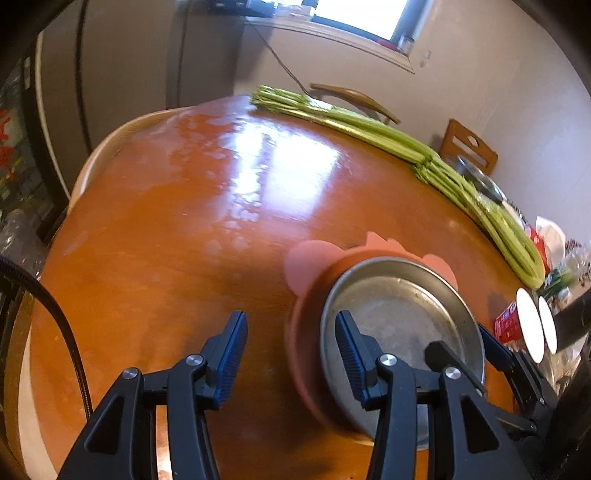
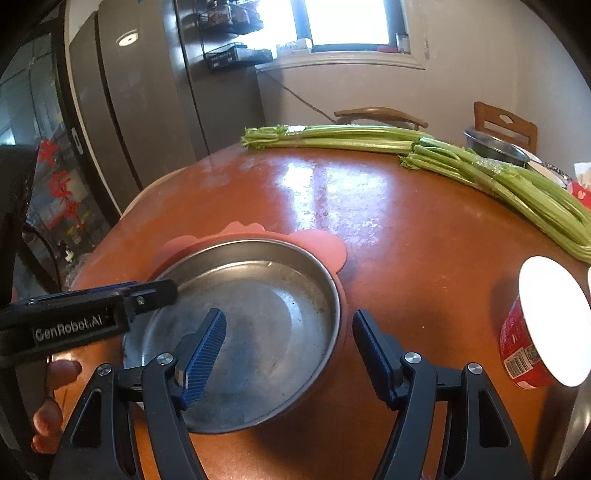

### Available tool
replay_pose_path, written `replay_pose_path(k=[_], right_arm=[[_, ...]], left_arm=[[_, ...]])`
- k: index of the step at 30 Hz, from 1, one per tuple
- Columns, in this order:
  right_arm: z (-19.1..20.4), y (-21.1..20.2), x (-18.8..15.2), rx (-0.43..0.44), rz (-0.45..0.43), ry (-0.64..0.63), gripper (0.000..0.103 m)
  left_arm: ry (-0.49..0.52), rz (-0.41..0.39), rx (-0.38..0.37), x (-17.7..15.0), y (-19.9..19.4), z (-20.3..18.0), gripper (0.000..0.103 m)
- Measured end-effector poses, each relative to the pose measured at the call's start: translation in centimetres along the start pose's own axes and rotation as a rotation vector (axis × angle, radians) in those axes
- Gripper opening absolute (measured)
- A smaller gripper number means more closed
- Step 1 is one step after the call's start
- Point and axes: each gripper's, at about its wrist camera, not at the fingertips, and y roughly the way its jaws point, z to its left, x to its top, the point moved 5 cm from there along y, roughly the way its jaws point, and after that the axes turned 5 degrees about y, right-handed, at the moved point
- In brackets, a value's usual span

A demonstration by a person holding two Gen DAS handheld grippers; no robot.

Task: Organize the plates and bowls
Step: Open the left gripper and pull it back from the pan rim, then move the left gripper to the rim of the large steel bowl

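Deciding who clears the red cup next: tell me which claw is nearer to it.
Right. The right claw straddles the metal plate at the rim facing the red cup. The left claw straddles the opposite rim, across the plate from the cup.

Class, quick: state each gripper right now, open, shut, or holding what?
Left gripper: open, one finger over the round metal plate, gripping nothing.
Right gripper: open, straddling the plate's rim and the pink silicone bowl beneath, not clamped.

Backlit by blown-out window (image 2: 347, 22); strong glare patch on table (image 1: 280, 162) (white lid (image 2: 554, 321) clipped too). Heavy fisheye vignette, soft edges.
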Motion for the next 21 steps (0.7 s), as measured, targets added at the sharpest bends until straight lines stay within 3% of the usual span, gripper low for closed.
replay_pose_path(k=[6, 21], right_arm=[[-0.7, -2.2, 0.4, -0.010, -0.049, 0.025, 0.073], [-2.6, -8.7, -0.3, -0.002, -0.139, 0.032, 0.073]], left_arm=[[0.007, -0.048, 0.010, -0.3, -2.6, -0.1, 0.049], [0.080, -0.097, -0.011, -2.2, -6.0, -5.3, 0.049]])
